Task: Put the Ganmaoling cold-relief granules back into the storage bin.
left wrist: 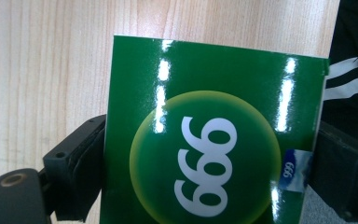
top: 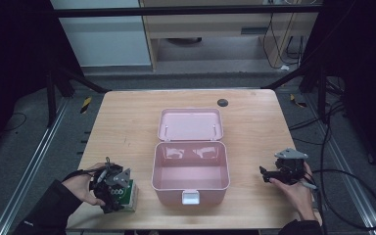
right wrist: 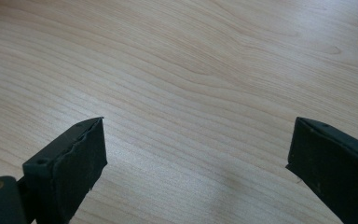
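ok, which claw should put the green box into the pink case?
Left. The left claw already brackets the green box, beside the open pink case. The right claw is open over bare table.

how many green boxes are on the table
1. The green box sits at the table's near-left corner, between the left gripper's jaws, left of the open pink case. Others could be hidden behind the case's near wall.

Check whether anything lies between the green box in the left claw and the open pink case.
Nothing visible does. The green box, gripped by the left claw, sits left of the pink case, with bare table between, and the case's lid is open.
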